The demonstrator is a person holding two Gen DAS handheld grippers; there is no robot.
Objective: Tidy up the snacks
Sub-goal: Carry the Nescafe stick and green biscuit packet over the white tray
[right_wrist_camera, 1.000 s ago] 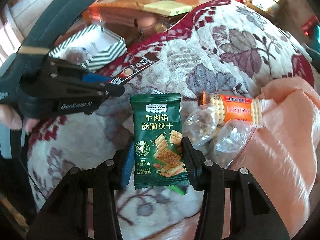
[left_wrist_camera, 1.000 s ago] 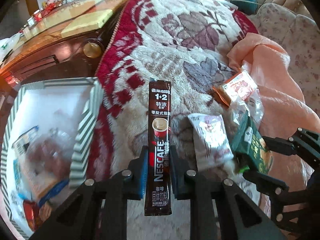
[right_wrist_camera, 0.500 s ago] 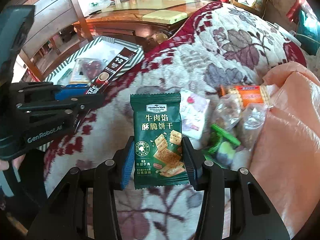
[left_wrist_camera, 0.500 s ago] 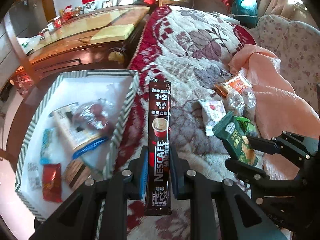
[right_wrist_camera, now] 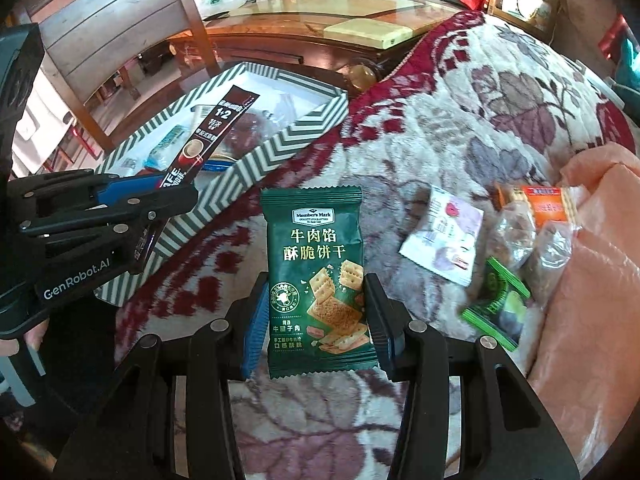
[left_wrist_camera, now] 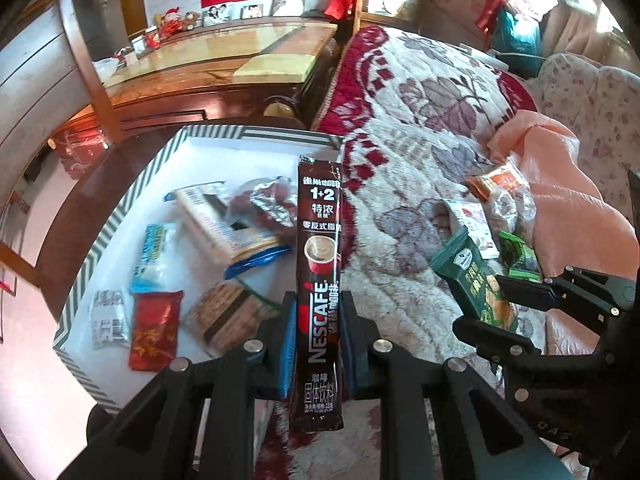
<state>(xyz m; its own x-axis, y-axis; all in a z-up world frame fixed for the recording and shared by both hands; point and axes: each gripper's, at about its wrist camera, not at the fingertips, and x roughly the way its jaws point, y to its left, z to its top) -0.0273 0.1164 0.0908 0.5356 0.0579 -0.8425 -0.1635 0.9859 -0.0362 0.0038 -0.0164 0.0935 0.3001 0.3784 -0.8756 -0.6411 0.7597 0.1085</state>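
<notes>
Snacks everywhere, so left to right we go: far left sits the striped box [left_wrist_camera: 120, 216], white inside, already stocked — a red packet [left_wrist_camera: 154, 330], a blue-and-clear packet [left_wrist_camera: 154, 254] above it, a brown striped bar [left_wrist_camera: 228, 316], a flat white pack [left_wrist_camera: 216, 220] with a foil bag [left_wrist_camera: 266, 202] lying on top. Over the box's right-hand edge hangs the left gripper [left_wrist_camera: 318, 344], jaws clamped tight on a dark Nescafé stick [left_wrist_camera: 320, 264], held by its lower half with the long top end standing clear above the pads. The right wrist view shows that same stick [right_wrist_camera: 208, 136] angled in over the box rim [right_wrist_camera: 256, 168], and a bit of the person's hand [right_wrist_camera: 24, 334] gripping the tool at the far left edge. Next along, the flowered blanket [left_wrist_camera: 420, 140], red and cream, spread over the bed. Above it the right gripper [right_wrist_camera: 318, 320], jaws pressed on both sides of a green cracker pack [right_wrist_camera: 318, 276], upright, label facing the camera; in the left view that pack [left_wrist_camera: 472, 280] rides just right of the stick. Further right, loose on the blanket: a white sachet [right_wrist_camera: 444, 236], a small green packet [right_wrist_camera: 498, 304], two clear bags [right_wrist_camera: 516, 236] and an orange cracker pack [right_wrist_camera: 548, 204], all bunched against a peach cloth [right_wrist_camera: 592, 280]
</notes>
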